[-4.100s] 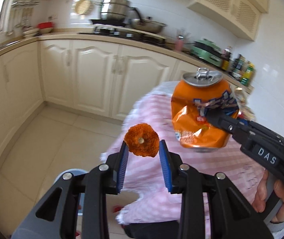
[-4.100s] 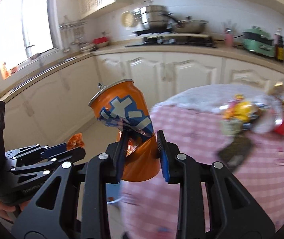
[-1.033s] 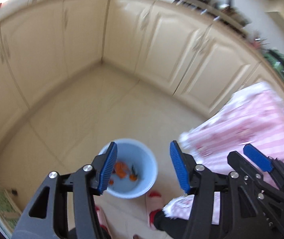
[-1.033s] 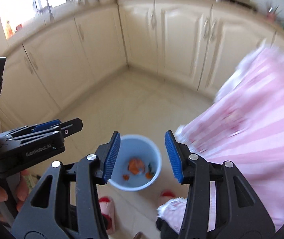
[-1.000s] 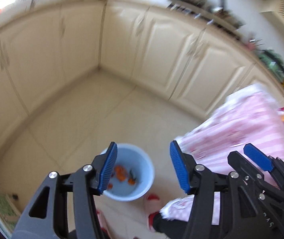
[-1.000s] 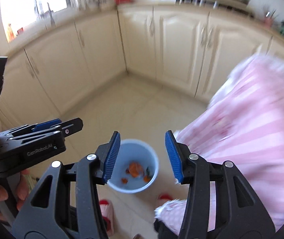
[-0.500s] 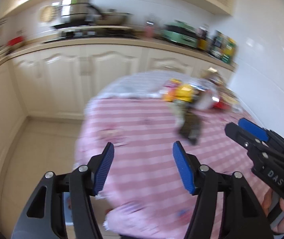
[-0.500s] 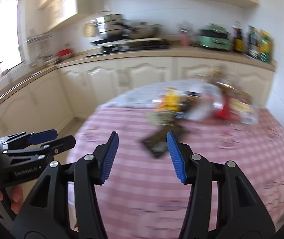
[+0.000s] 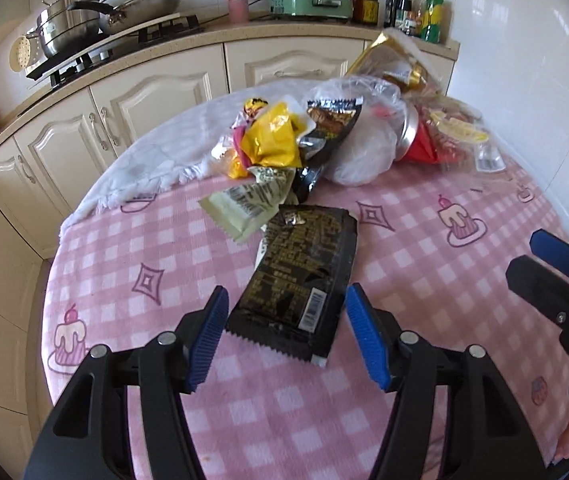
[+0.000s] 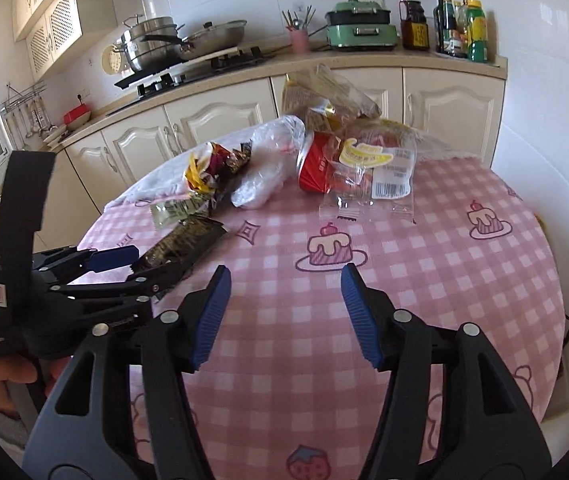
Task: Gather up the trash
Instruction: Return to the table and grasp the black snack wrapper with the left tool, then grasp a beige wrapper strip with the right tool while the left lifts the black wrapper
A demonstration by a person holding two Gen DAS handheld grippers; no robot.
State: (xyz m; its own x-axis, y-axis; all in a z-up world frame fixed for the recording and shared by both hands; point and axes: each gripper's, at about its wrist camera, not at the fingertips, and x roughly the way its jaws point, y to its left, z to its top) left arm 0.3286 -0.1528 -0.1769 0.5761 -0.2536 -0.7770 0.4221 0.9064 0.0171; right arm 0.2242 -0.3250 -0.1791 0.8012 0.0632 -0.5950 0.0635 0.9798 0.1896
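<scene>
A black snack wrapper [image 9: 300,276] lies flat on the pink checked tablecloth [image 9: 164,248]. My left gripper [image 9: 286,338] is open and empty, its fingers either side of the wrapper's near end, just above it. Behind it lies a pile of trash: a pale green wrapper [image 9: 244,208], a yellow wrapper [image 9: 270,140], a clear plastic bag [image 9: 360,148], a red cup [image 9: 418,144]. My right gripper [image 10: 284,312] is open and empty over bare cloth. The right wrist view shows the black wrapper [image 10: 182,246], the red cup [image 10: 316,168] and a clear banana-label bag [image 10: 368,184].
Cream kitchen cabinets [image 9: 156,100] and a counter with pots [image 9: 72,28], a green cooker [image 9: 312,0] and bottles [image 9: 416,4] stand behind the round table. A white wall [image 10: 544,100] is close on the right. The table edge [image 9: 50,280] drops off at the left.
A can and an orange scrap were held earlier; both grippers then hung open over a blue bucket on the floor. Both have swung up to the table, the left one down to the black wrapper.
</scene>
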